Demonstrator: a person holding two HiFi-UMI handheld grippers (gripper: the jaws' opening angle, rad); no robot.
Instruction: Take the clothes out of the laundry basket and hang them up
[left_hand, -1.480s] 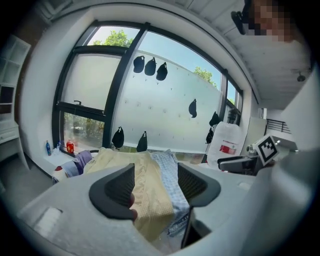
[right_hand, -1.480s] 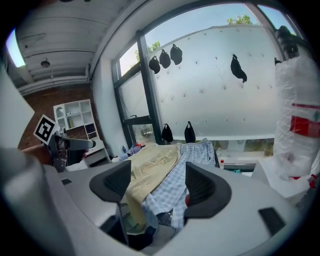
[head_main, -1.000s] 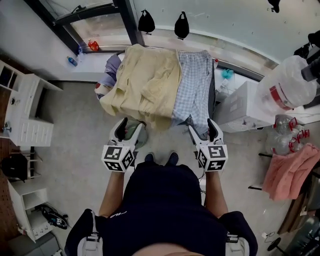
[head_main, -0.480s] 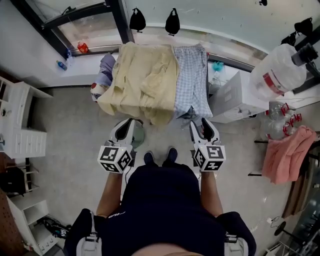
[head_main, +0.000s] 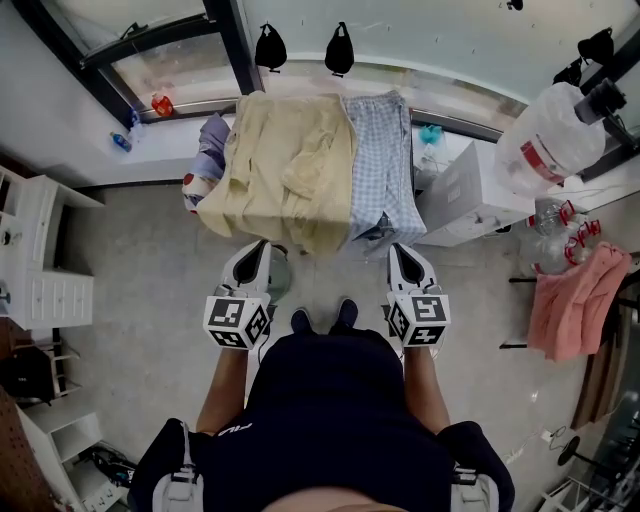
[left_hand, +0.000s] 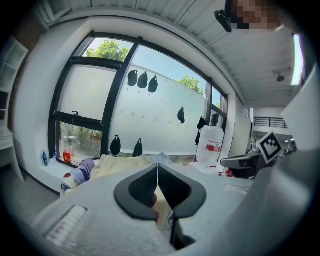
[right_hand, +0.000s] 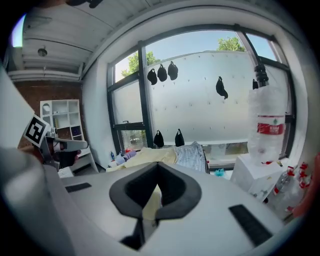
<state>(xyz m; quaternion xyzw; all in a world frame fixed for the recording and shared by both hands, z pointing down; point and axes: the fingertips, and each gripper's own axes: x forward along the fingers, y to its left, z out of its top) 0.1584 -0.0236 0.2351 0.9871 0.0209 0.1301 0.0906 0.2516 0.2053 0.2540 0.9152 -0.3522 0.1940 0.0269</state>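
Holding both tools just ahead of my body, I have the left gripper (left_hand: 158, 174) and the right gripper (right_hand: 157, 174) clenched. Both sets of jaws have just been closing, and nothing sits between them. Just beyond the left gripper's tips a pale green object (head_main: 277, 272) rests on the floor, mostly hidden. It may be the laundry basket, but I cannot confirm this or see any contents. Next outward, two garments hang draped side by side over a frame that the cloth covers. One is a cream garment (head_main: 285, 180), wide, rumpled and folded over itself in soft creases. The other, touching its right edge, is a pair of blue checked trousers (head_main: 378, 160), narrower and hanging flatter. Both reach down near the grippers but are apart from them. A purple bundle of clothes (head_main: 213, 135) lies at the far left end, beside the window (head_main: 150, 60). My assessment is that at least two items are already hung and no item is in hand. Whether more remain to be taken out cannot be determined from these views.
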